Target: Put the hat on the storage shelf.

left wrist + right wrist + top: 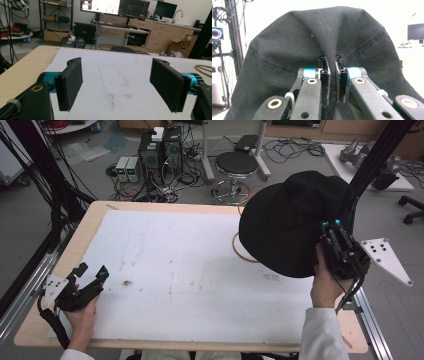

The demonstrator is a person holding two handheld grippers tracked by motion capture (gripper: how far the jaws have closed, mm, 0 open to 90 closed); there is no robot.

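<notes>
Wooden table (75, 247) under a white mat (190, 270), stained faintly brown near the middle. No container on it.

Black hat (285, 222) at 2 o'clock, lifted off the mat and hanging over the table's right edge, fabric bunched into a fold where gripped. Tan ring (241, 251) lying on the mat at the hat's lower left, partly hidden by it; seen again as a thin loop (203, 68) at 3 o'clock in the left gripper view.

Right tongs (331, 226) at 3 o'clock, raised, pointing toward 11 o'clock, jaws pressed together on a pinch of the hat (322, 37), cloth rising between the pads in the right gripper view. Right hand (327, 285) wrapped under the grip, white sleeve behind, grey plate sticking out toward 4 o'clock.

Left tongs (91, 271) at 8 o'clock, low over the mat's left edge, pointing toward 1 o'clock, jaws spread wide with nothing between. Left hand (82, 312) beneath, cable looping toward 7 o'clock.
</notes>
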